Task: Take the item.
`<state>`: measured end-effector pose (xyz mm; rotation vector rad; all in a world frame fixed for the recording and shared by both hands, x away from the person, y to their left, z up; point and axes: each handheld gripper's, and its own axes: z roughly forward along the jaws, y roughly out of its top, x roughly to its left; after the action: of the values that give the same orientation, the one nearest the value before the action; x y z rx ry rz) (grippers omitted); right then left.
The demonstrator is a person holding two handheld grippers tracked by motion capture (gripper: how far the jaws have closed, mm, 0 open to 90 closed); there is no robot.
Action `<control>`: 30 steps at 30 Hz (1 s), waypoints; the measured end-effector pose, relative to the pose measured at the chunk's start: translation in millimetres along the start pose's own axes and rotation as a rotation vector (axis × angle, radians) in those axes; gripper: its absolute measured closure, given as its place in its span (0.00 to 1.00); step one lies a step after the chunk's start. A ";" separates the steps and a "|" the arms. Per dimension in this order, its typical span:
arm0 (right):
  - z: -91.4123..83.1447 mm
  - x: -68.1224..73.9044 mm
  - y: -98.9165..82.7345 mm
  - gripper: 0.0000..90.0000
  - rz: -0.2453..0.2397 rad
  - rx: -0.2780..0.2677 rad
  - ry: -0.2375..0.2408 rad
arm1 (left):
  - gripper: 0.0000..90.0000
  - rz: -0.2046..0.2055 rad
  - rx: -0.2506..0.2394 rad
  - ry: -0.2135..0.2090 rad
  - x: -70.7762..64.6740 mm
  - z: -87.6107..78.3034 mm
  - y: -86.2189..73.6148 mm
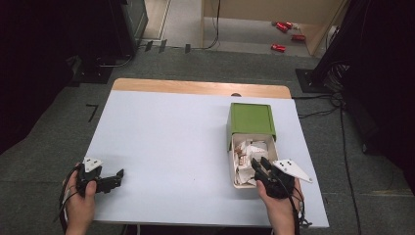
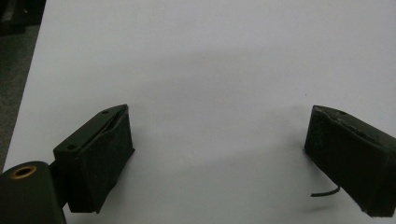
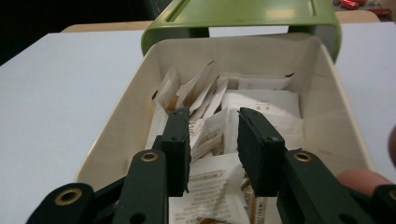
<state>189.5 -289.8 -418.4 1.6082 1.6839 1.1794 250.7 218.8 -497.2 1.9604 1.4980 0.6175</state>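
- Step in hand, as I judge it: right gripper [image 1: 260,166] reaching into a cream plastic drawer-box [image 1: 274,149] to pick a packet from the loose white paper sachets [image 1: 250,149] inside.
- Where: the box sits at approx 3 o'clock on the pale grey-white counter [image 1: 171,147], slid out toward the person from under its green plastic cover [image 1: 251,119], which lies at the box's 12 o'clock.
- Right jaws: narrow gap, partly closed, hanging just above the pile at the box's 6 o'clock end. In the right gripper view [image 3: 212,135] sachet edges stick up between the pads, but I can't tell whether the pads press on any.
- Left gripper [image 1: 110,181]: at approx 8 o'clock on the counter, well apart from the box. Jaws wide, nothing between them, bare counter beneath [image 2: 215,140].
- To do it well: aim for one sachet edge that stands upright, not the flat ones; come down w/ pads either side of that edge, close gently, lift straight up so neighbours don't drag out. Left gripper could steady the box wall if it slides.
- Counts: 2 grippers; 1 cream box; 1 green cover; sachets many, overlapping, too jumbled to count; at least 4 red cans [image 1: 285,26] on the floor at 12–1 o'clock beyond the counter.
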 end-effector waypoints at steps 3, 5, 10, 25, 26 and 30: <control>2.2 2.4 -1.8 0.73 0.003 0.005 0.004 | 0.09 0.000 0.000 0.000 0.0 0.0 0.0; 4.5 4.2 -3.1 0.73 0.002 0.008 0.008 | 0.09 0.000 -0.001 0.000 0.0 0.0 -0.1; 13.3 6.9 -7.3 0.73 0.017 0.036 0.018 | 0.09 0.000 -0.001 0.000 0.0 0.0 -0.1; 20.8 7.1 -15.7 0.98 0.032 0.058 -0.010 | 0.09 0.000 -0.001 0.000 0.0 0.0 -0.1; 19.6 6.2 -15.2 0.99 0.028 0.049 -0.013 | 0.09 0.000 0.000 0.000 0.0 0.0 0.0; 18.0 5.2 -14.5 1.00 0.024 0.038 -0.011 | 0.09 0.000 0.000 0.000 0.0 0.0 0.0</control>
<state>196.5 -279.3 -438.5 1.6594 1.6937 1.1551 250.7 218.8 -497.3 1.9598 1.4980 0.6175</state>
